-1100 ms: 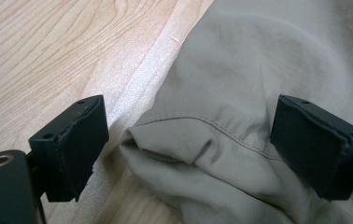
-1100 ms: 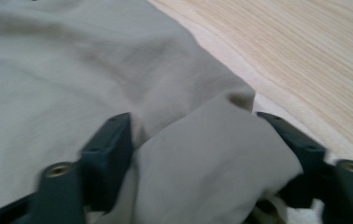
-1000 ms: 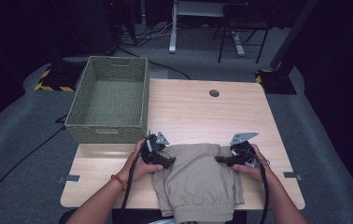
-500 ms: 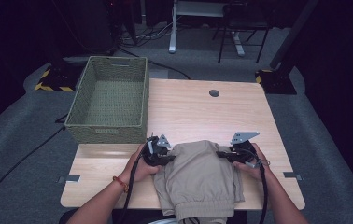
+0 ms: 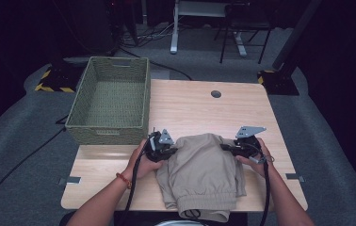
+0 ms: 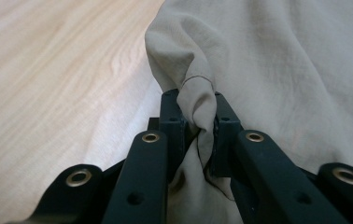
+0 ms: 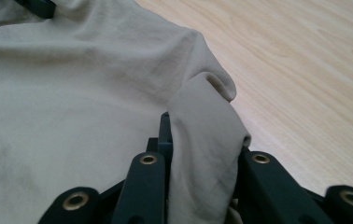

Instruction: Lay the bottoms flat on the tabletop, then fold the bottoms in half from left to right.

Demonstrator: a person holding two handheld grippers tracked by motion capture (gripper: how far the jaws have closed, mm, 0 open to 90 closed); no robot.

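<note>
Both sets of tongs have just been closing on cloth, and the far edge of the beige garment now bunches up between them where a second ago it lay flatter and wider on the table. From where I stand, the left gripper pinches a gathered fold at the garment's far left corner; its own camera shows the cloth squeezed tight between the two black jaws. The right gripper does the same at the far right corner, a thick fold pressed between its jaws. The garment lies at the near middle of the table, its long axis running from the far edge, where both grips sit, toward the near edge, where the elastic waistband hangs just over the table's lip. So the held edge is the far one, and the free bulk trails toward the person. Each hand is equally close to its own corner, the two grips standing left and right of each other. The woven basket sits on the far left, nearer the left gripper, which I judge matters if the cloth goes there.
</note>
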